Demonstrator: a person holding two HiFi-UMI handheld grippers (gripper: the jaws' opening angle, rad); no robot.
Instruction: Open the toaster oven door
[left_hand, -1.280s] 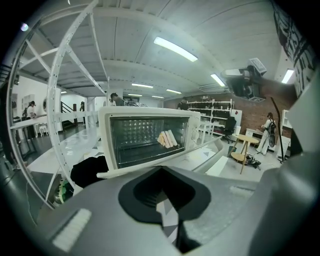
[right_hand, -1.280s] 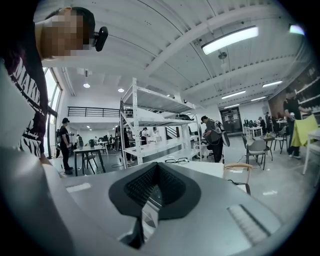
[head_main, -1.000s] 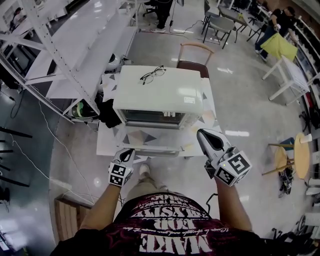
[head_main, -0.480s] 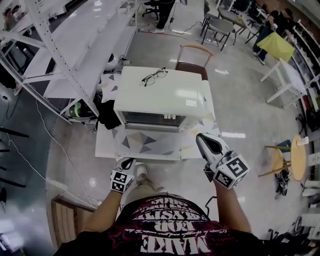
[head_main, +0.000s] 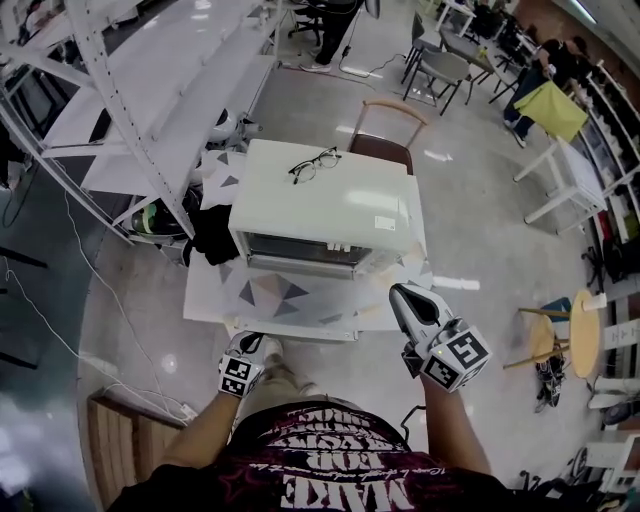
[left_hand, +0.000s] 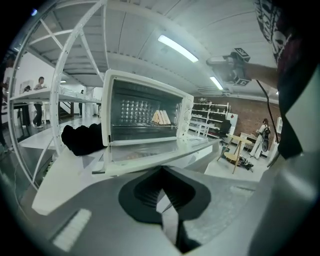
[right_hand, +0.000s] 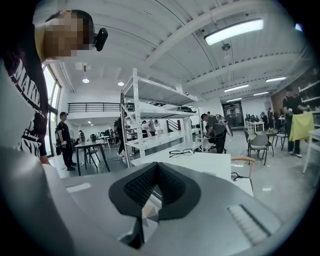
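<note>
Oven (head_main: 320, 205) sits mid-worktop (head_main: 205, 300), white, front facing the person. Door (left_hand: 150, 150) is dropped down flat and open. The left tool view looks straight into the cavity, where the rack shows. There's something pale at the back right, can't tell what.

Left tool (head_main: 248, 345): clenched, pads meet at the tips, nothing between them. It's held low, just off the worktop's front edge and close to the person's body, aimed at the open door. Apart from the oven, no contact.

Right tool (head_main: 403, 293): also clenched and empty. It's raised over the worktop's front right corner, near the oven's right side but not touching. Its camera looks across the oven top.

Other stuff:
- Glasses (head_main: 315, 164) lie on the oven top, toward the back.
- Black bundle (head_main: 212, 235) is on the worktop just beside the oven's left wall, looks like it's touching.
- Chair (head_main: 385, 125) is behind the worktop.
- White rack (head_main: 150, 110) stands to the left, running away from the person.
- Other people are in the background, well apart from the worktop.

Neither tool is on the door or its handle.
</note>
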